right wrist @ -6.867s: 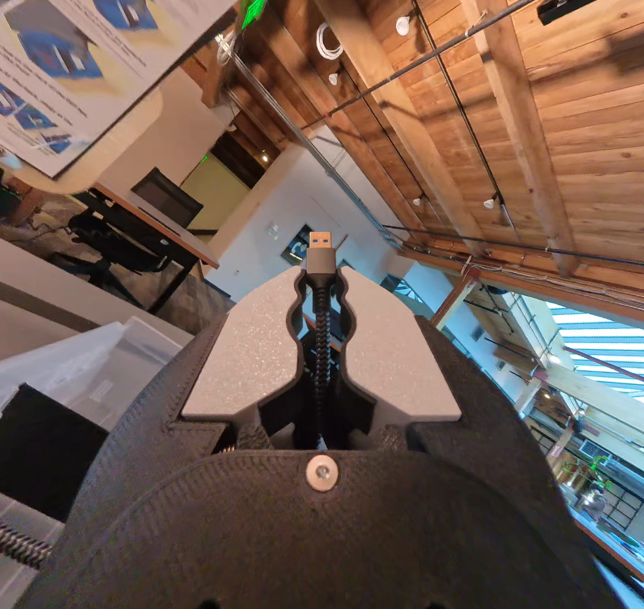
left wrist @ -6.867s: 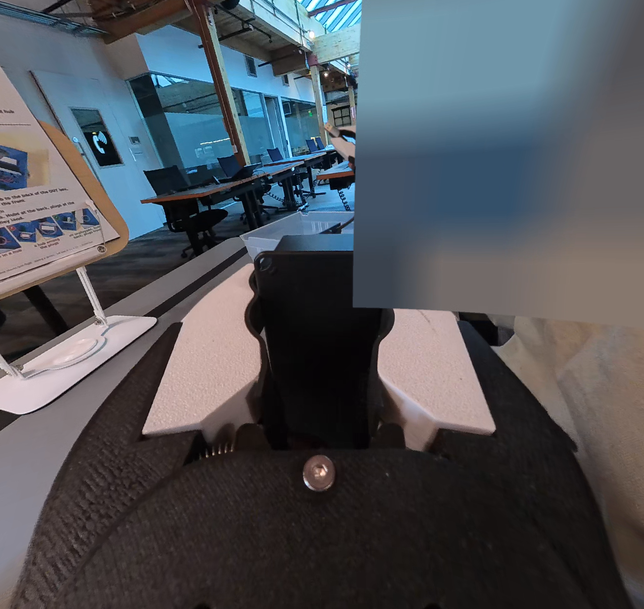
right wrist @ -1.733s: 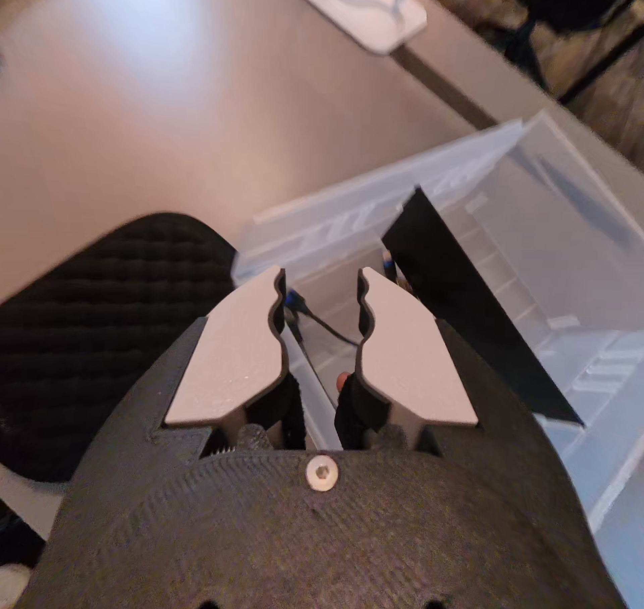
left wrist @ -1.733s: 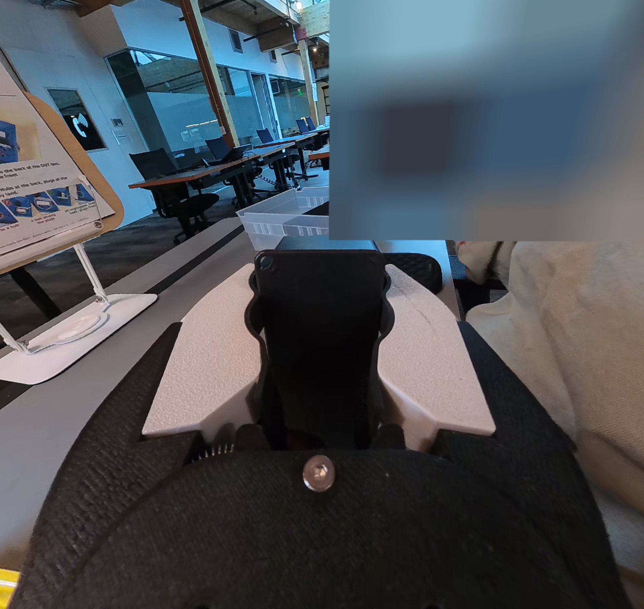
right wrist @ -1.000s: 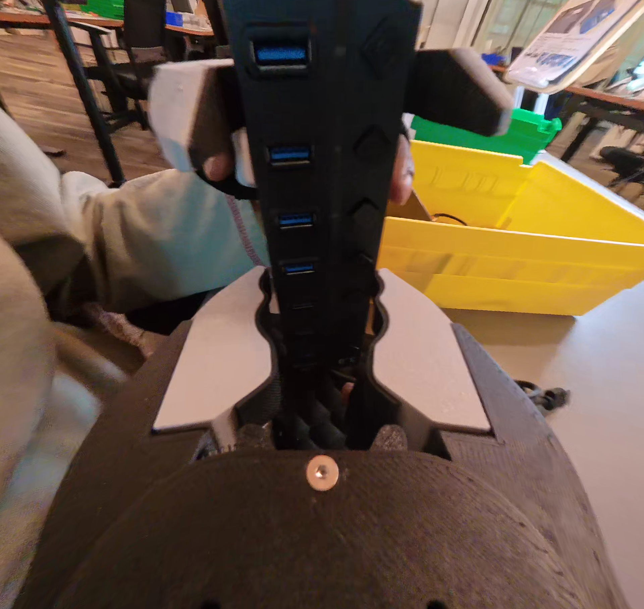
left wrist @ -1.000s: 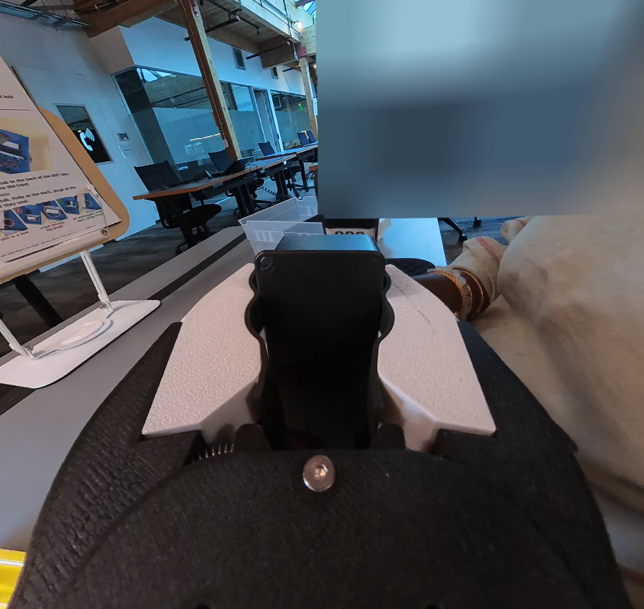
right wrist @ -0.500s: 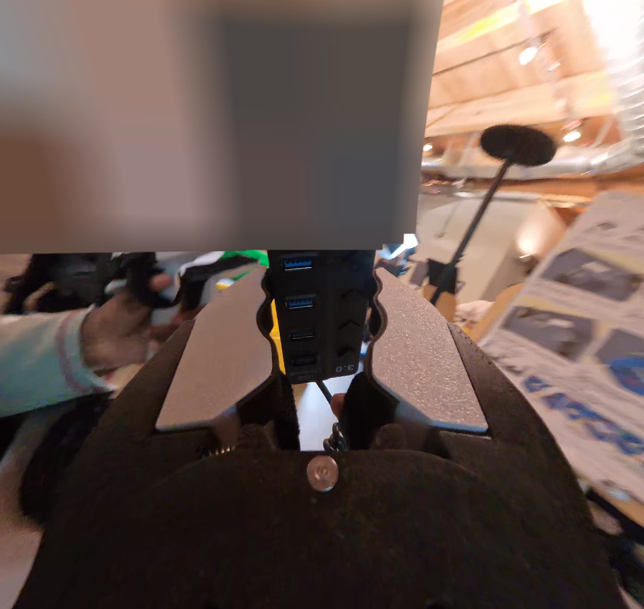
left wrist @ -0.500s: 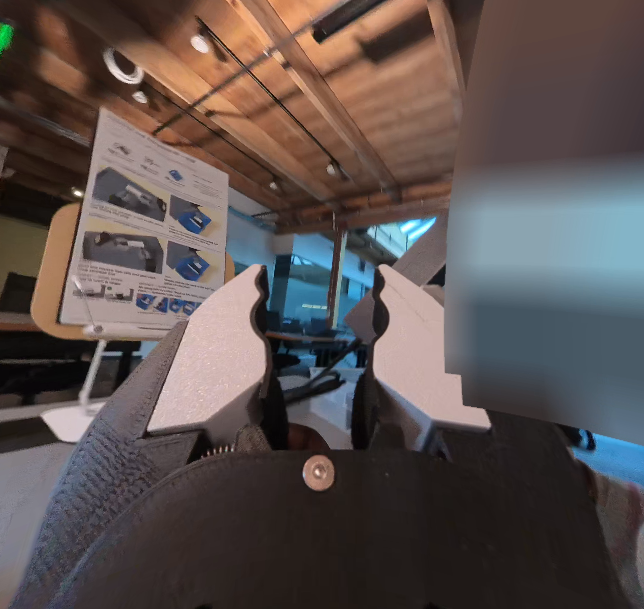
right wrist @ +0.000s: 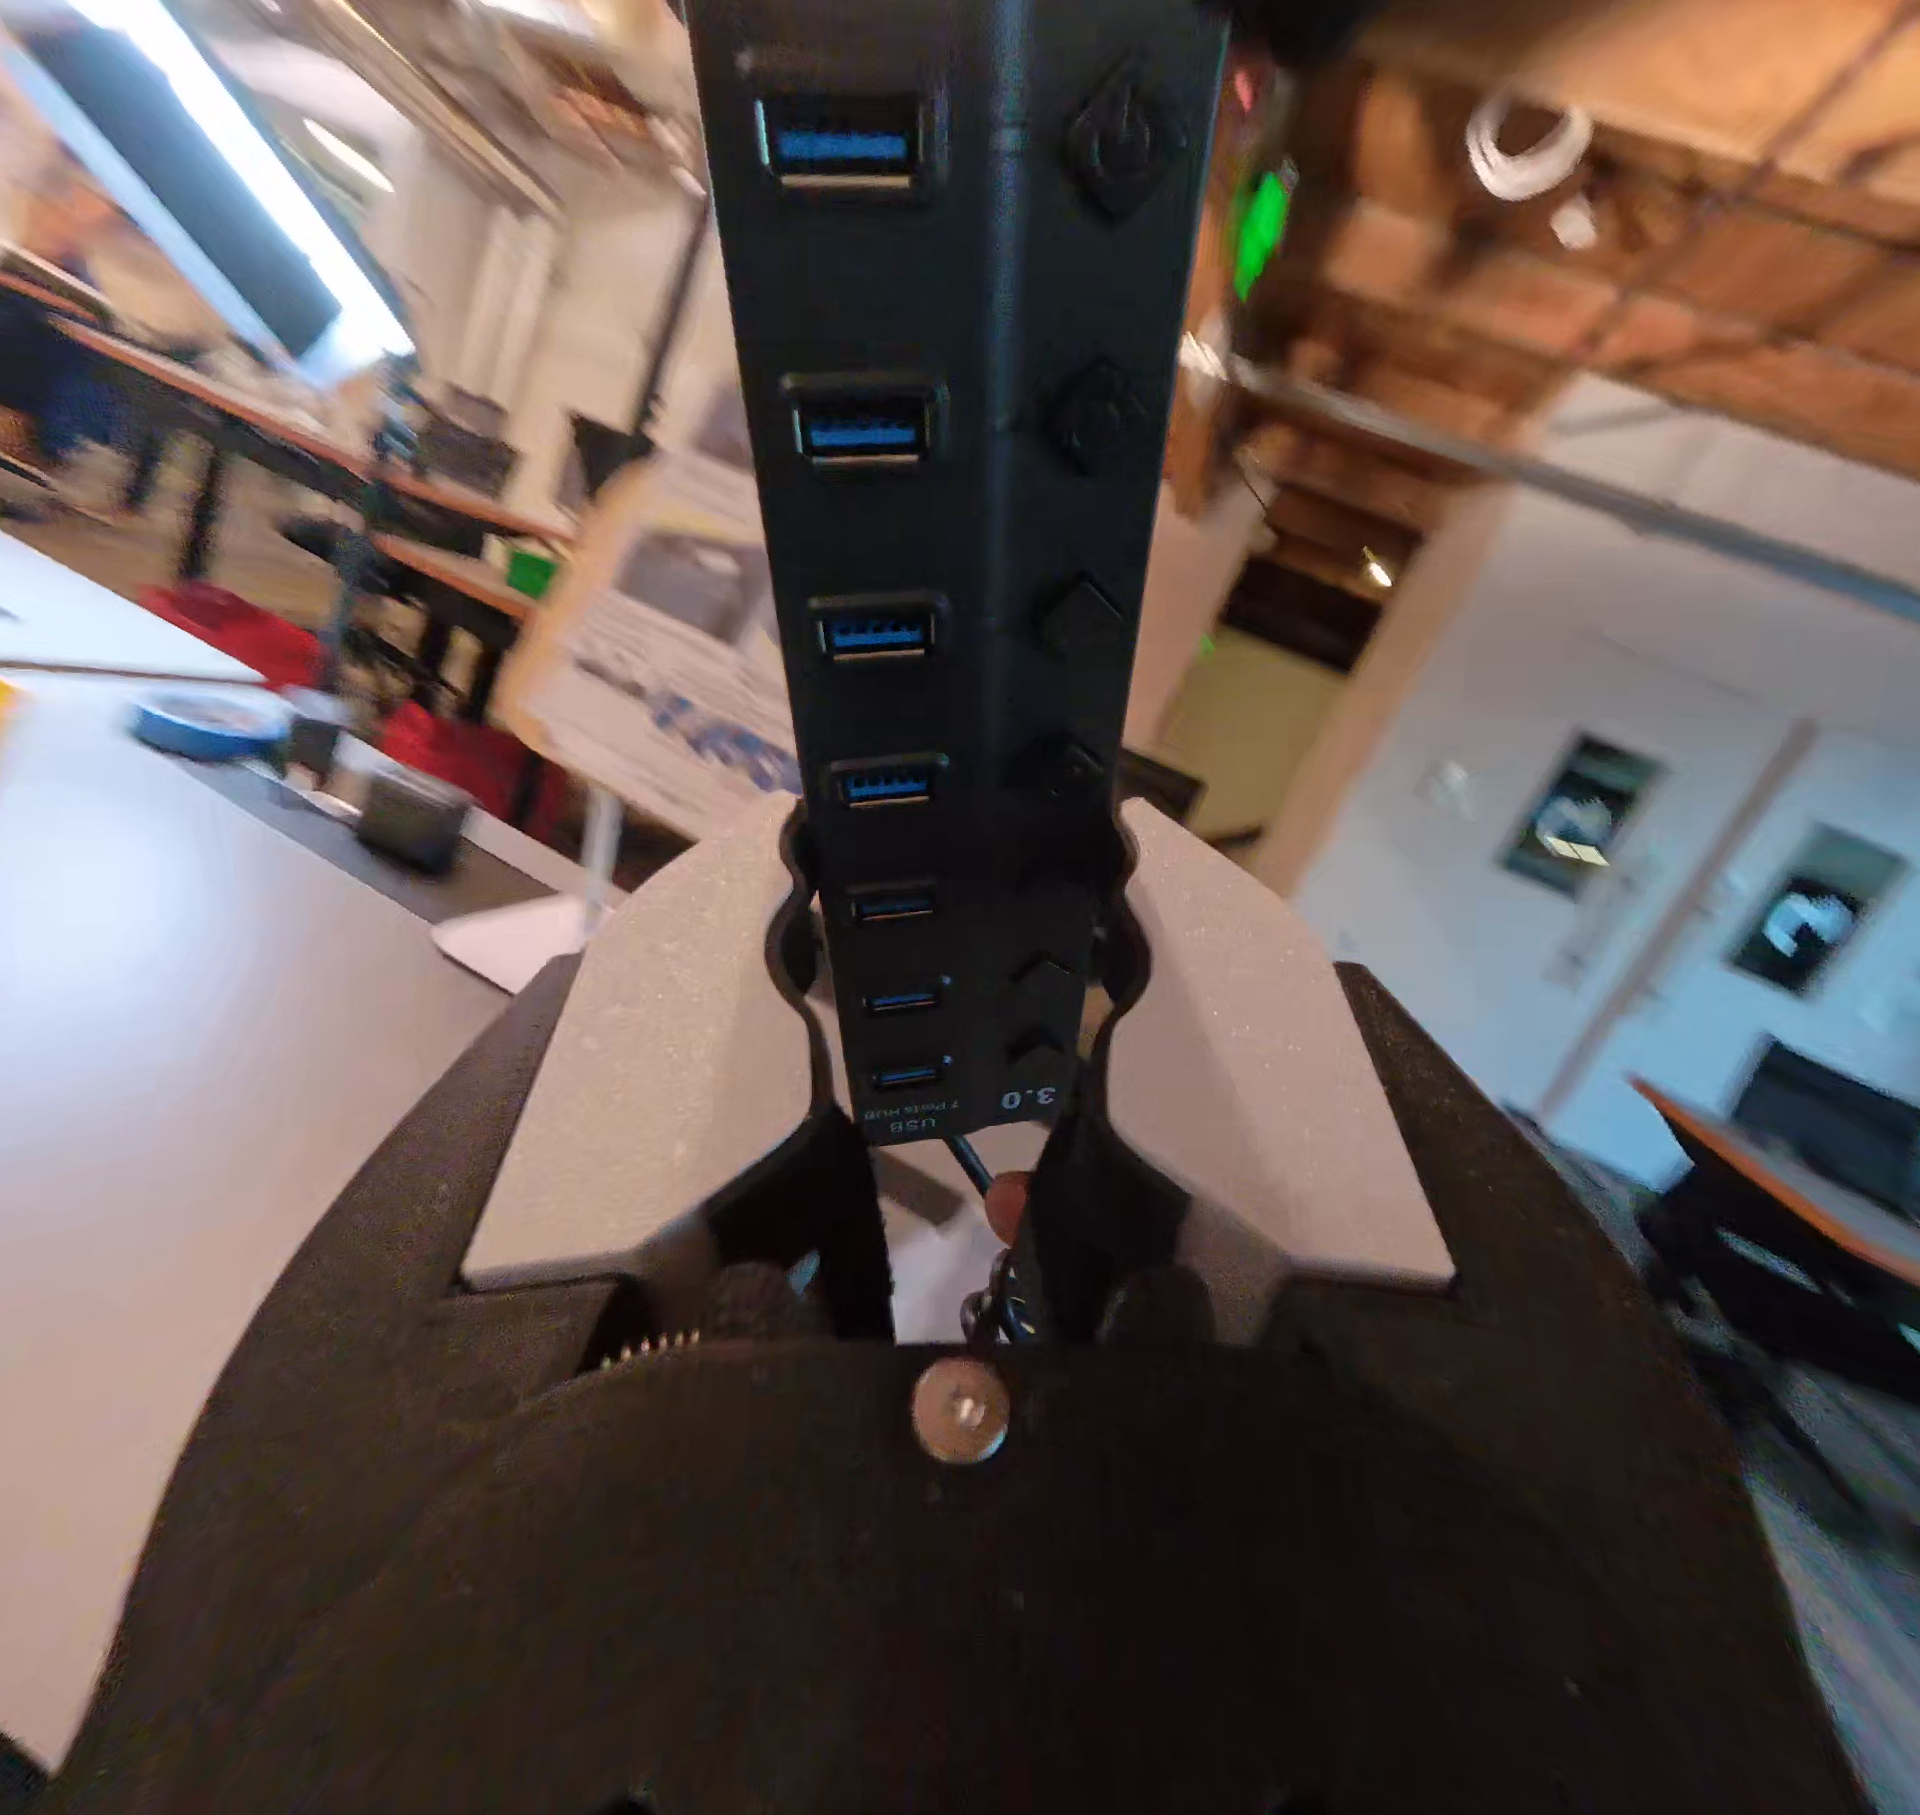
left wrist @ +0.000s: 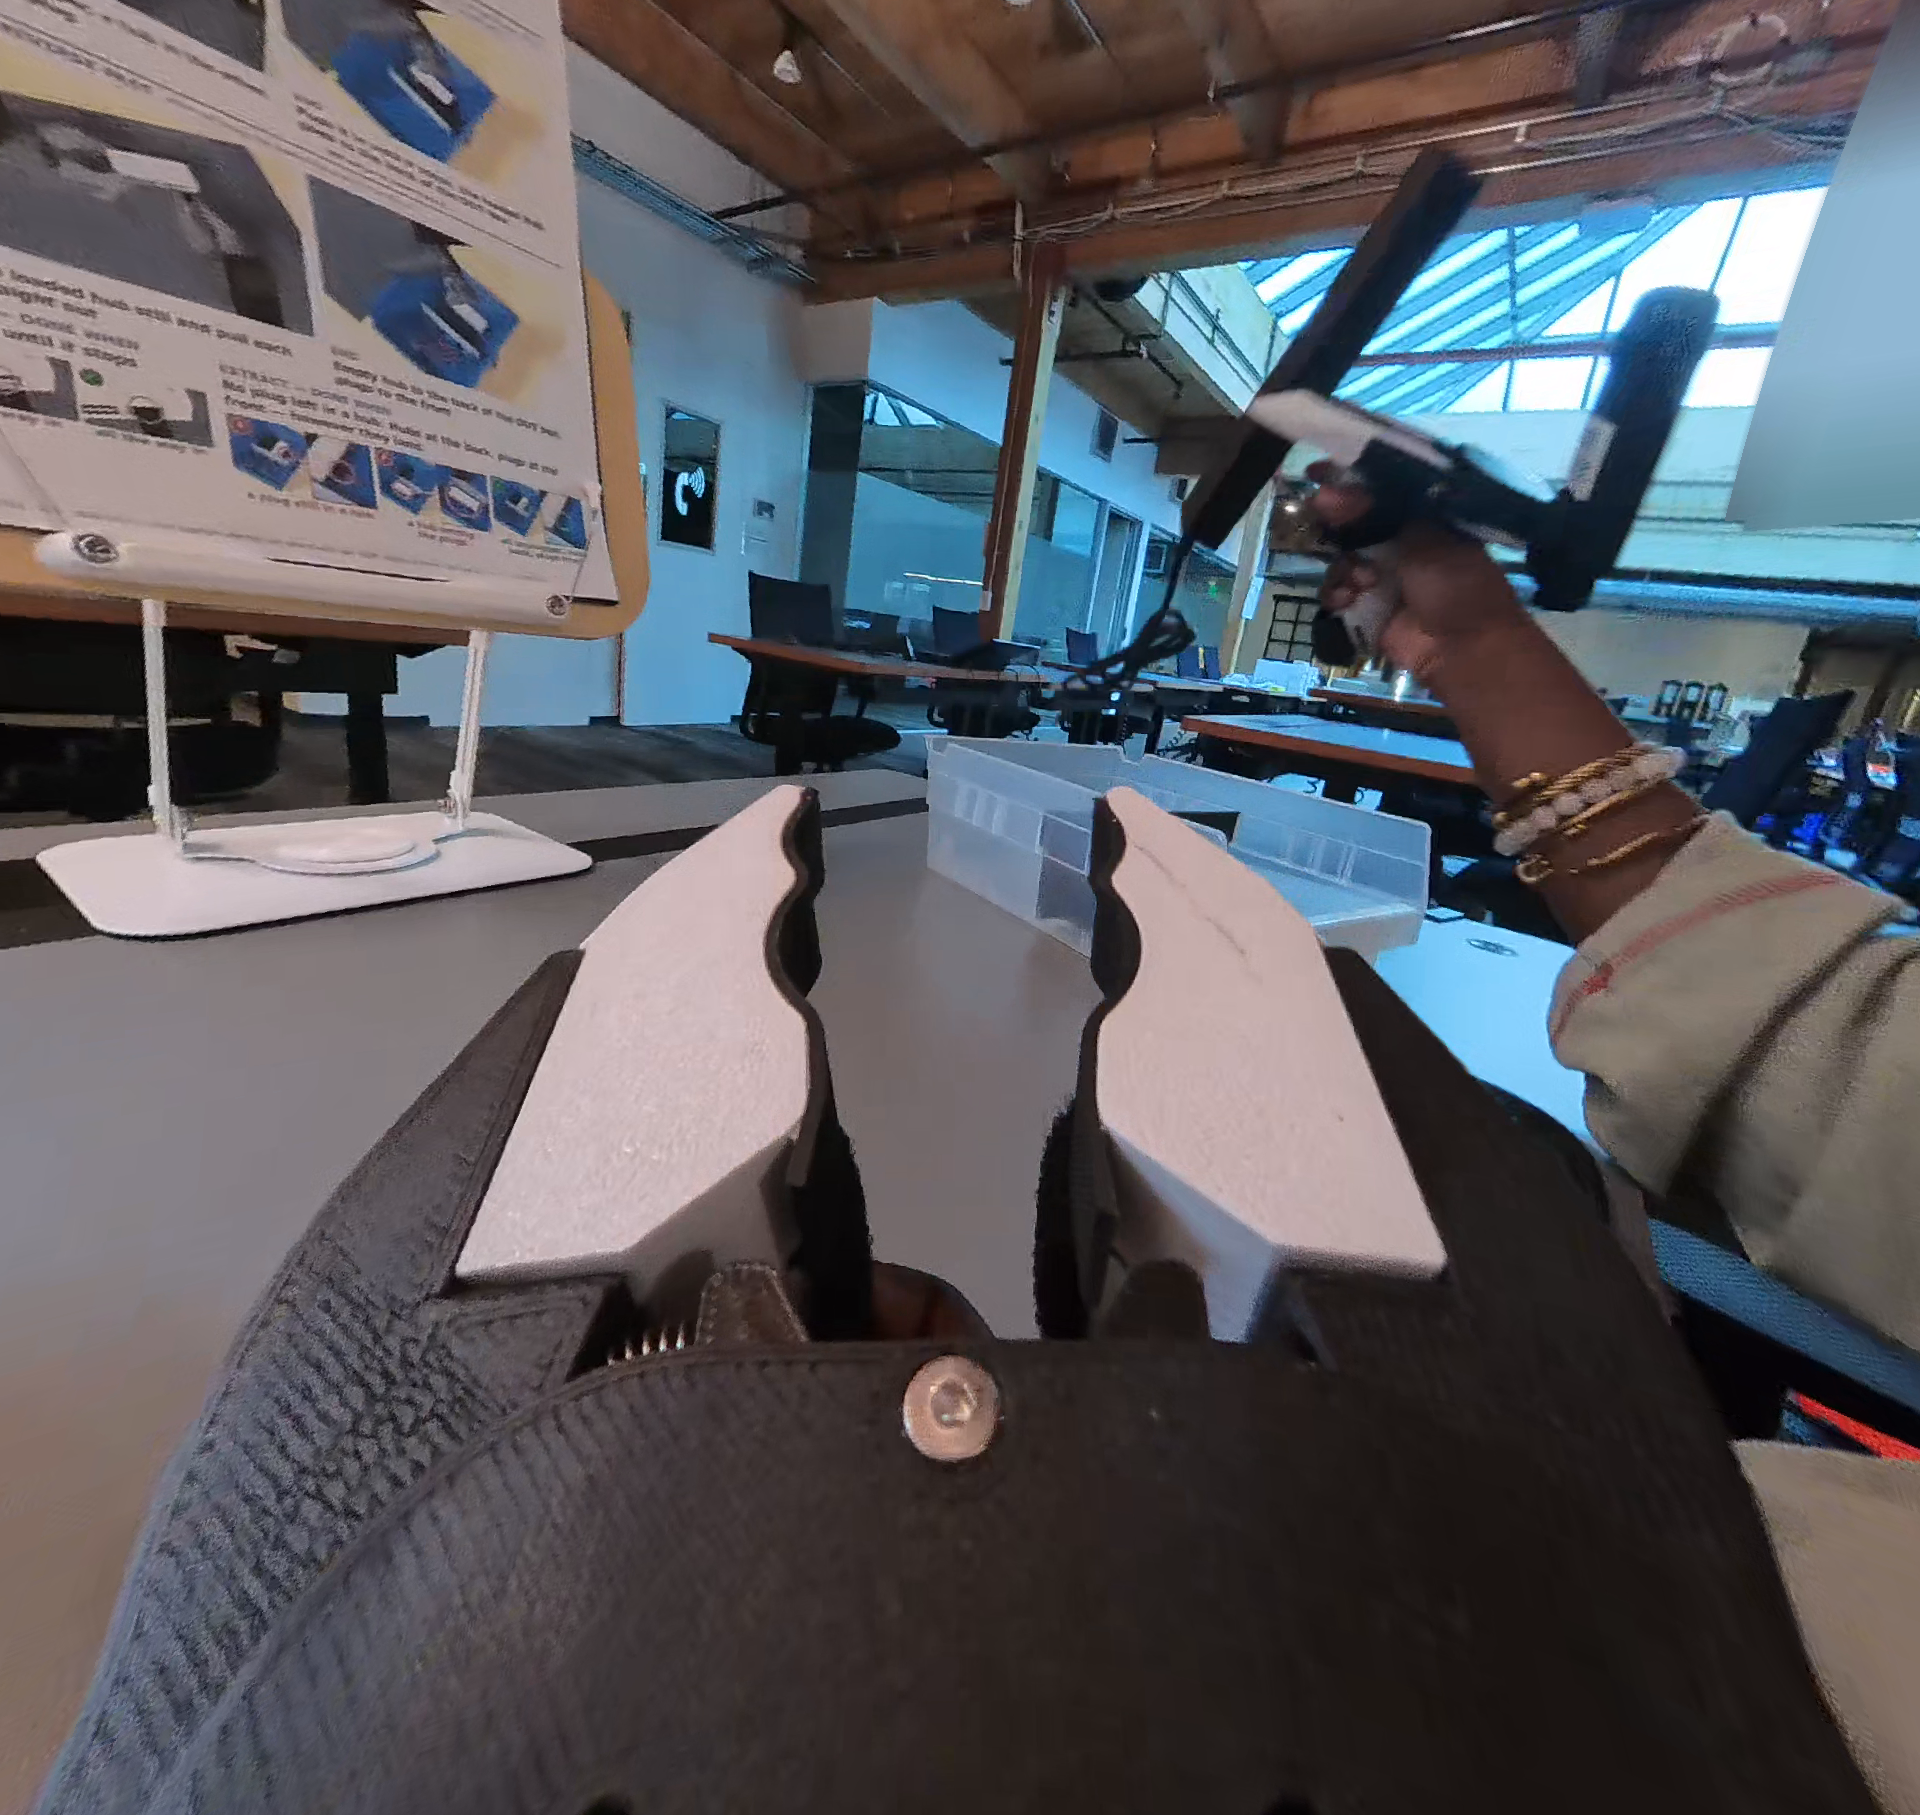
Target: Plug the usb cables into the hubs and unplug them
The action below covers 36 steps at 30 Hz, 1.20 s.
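My left tongs [left wrist: 951, 918] are spread apart with nothing between the fingers, held low over the grey table [left wrist: 260, 1059]. Through the gap I see only bare tabletop. Just past the fingertips stands a clear bin [left wrist: 1195, 830] on the table, and to the left of it a white stand [left wrist: 312, 856] carries an instruction sheet [left wrist: 281, 238].

My right tongs [right wrist: 956, 918] are clamped on the hub [right wrist: 935, 477], gripping its lower end from both sides. The hub is a long black strip that runs straight out past the fingertips, its row of blue ports [right wrist: 868, 430] facing the camera with a row of small black buttons [right wrist: 1091, 425] alongside. No plug sits in any port I can see. A thin black cable [right wrist: 971, 1168] leaves the hub's near end and drops between the fingers.

From the left wrist view, the right tongs [left wrist: 1320, 435] are raised up and to the right, well above the table and the bin, with the hub [left wrist: 1340, 352] tilted, its free end up, and its cable [left wrist: 1143, 643] hanging down in a loop. My right hand [left wrist: 1423, 602] holds the handle, bracelets [left wrist: 1590, 809] on the wrist.

The right wrist view is blurred at the edges.
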Available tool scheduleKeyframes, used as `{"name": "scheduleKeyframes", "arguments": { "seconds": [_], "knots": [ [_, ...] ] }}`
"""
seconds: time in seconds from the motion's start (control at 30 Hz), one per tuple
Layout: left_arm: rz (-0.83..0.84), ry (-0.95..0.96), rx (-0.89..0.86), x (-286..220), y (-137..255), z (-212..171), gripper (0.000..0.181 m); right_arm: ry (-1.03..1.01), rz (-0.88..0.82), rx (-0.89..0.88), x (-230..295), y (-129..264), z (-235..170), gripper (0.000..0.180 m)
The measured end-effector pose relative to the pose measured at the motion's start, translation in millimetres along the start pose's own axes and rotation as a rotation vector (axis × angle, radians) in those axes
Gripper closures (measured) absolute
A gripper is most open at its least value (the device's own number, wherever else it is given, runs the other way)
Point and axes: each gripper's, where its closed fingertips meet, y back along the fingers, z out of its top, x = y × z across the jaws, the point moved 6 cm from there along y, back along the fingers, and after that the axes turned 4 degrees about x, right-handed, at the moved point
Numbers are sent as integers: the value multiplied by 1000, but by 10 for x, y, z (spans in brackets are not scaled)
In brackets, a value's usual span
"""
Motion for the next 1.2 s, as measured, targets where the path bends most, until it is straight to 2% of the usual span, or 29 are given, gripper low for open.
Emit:
{"name": "scheduleKeyframes", "arguments": {
  "seconds": [0.23,0.57,0.77,1.1,1.2],
  "knots": [
    [0,28,1,28,-2,-3,131,-51,-135,344,-422,-121,-1042,126],
    [-8,9,0,11,-3,-2,132,-326,-144,738,-385,-285,-1738,126],
    [-11,4,5,4,-5,-4,132,-442,-169,812,-425,-294,-1983,127],
    [-13,8,7,11,-10,-6,132,-268,-100,1089,-312,-287,-2290,126],
    [-14,1,7,5,-10,-6,132,-270,-22,1220,-275,-252,-2324,116]
  ]
}}
